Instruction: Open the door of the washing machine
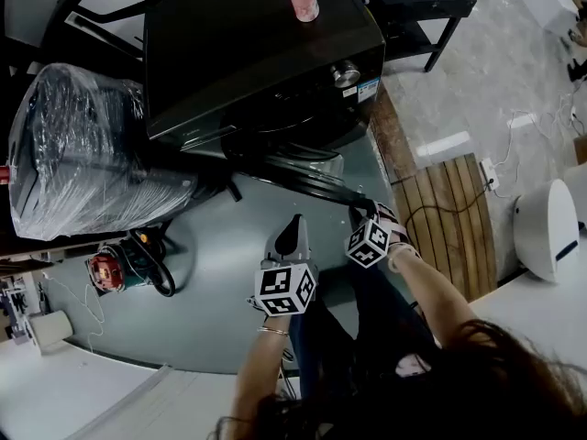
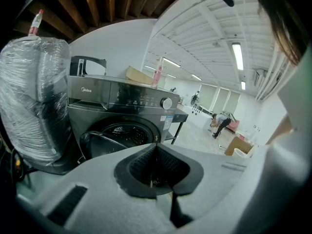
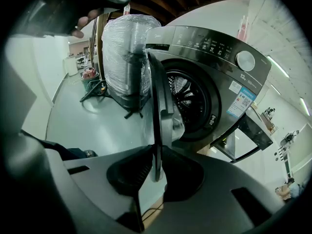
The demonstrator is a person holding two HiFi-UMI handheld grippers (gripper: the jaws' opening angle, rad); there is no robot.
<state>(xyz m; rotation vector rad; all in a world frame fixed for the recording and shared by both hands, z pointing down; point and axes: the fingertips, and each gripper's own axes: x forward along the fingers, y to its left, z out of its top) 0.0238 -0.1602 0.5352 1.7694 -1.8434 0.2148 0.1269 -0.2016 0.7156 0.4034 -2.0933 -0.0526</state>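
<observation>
While right tongs (image 3: 155, 162) pinch open door (image 3: 160, 101) edge, left tongs (image 2: 156, 155) pressed together, clear of door.

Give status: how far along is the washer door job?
Done: the door is unlatched and swung well clear of the drum opening. In hand: the right gripper has its fingers clamped on the door's edge. The left gripper is shut and empty, off the machine. Left: probably just swing wider and let go.
</observation>
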